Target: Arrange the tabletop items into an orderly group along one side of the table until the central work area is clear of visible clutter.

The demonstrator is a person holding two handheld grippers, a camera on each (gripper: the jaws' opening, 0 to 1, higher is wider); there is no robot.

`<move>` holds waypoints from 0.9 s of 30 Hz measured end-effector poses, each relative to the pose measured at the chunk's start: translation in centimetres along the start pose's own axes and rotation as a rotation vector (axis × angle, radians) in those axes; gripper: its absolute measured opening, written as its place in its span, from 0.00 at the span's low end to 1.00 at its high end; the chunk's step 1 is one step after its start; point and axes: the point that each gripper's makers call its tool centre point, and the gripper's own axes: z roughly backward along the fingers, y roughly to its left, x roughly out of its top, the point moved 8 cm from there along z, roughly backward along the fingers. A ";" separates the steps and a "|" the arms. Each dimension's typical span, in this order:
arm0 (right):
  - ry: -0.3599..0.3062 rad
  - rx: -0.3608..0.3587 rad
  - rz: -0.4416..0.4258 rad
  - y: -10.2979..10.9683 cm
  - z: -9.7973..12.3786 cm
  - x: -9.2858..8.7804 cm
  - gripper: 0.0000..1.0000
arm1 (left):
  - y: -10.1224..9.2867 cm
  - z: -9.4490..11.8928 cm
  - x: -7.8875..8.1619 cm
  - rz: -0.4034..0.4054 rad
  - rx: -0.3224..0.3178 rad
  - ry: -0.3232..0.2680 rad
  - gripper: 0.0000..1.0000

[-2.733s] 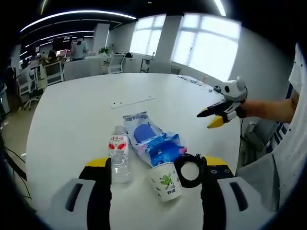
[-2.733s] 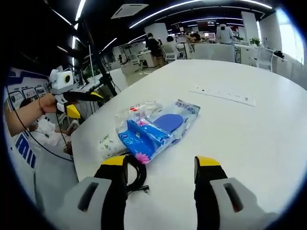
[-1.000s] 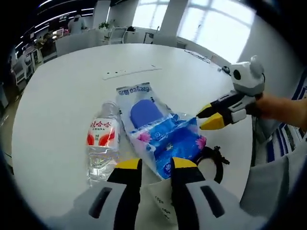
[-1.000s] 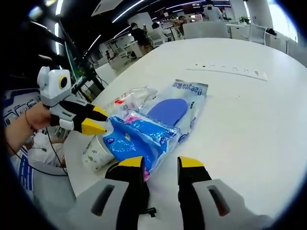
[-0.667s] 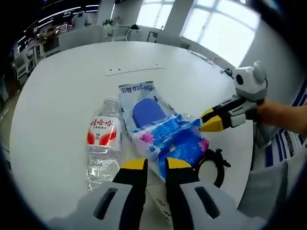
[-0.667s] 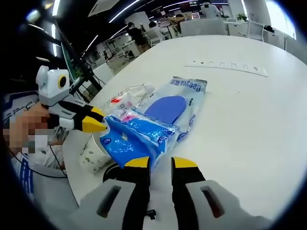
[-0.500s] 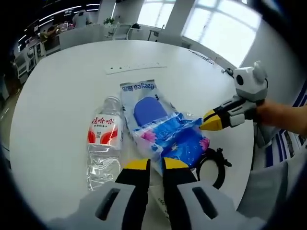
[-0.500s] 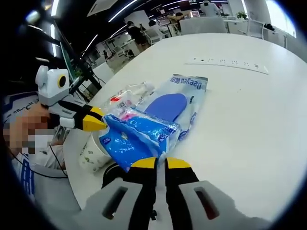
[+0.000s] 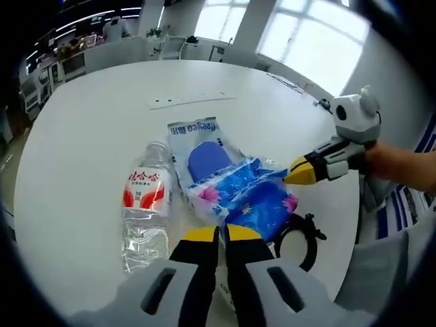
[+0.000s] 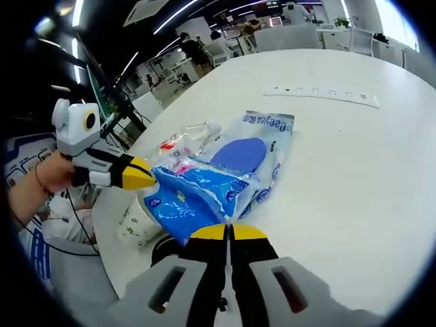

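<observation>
Both grippers closed on blue tissue pack (image 9: 255,201), one at each end: left gripper (image 9: 218,235) pinching one edge, right gripper (image 10: 229,234) pinching the opposite edge. Pack lifted slightly near table (image 9: 82,136) edge, partly over insole packet (image 9: 204,153). Water bottle (image 9: 144,204) lying just beside packet. Paper cup (image 10: 139,221) and black cable (image 9: 300,238) close under pack, at the near edge. White power strip (image 9: 191,101) well apart, toward far side. Step in hand, judged: two-gripper pickup of tissue pack for regrouping. Next move calls for matched lift, both ends level, clear of cup, then set down along the edge beside other items.
</observation>
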 end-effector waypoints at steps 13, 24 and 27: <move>-0.049 0.010 -0.024 0.8 2.0 1.1 0.00 | -1.0 1.6 1.3 0.012 -0.007 -0.058 0.00; -0.091 -0.001 -0.019 0.2 3.8 2.1 0.00 | -2.4 2.1 2.9 -0.010 -0.014 -0.095 0.00; -0.104 -0.006 -0.016 0.0 4.5 2.5 0.00 | -2.9 2.1 3.5 -0.026 -0.018 -0.099 0.00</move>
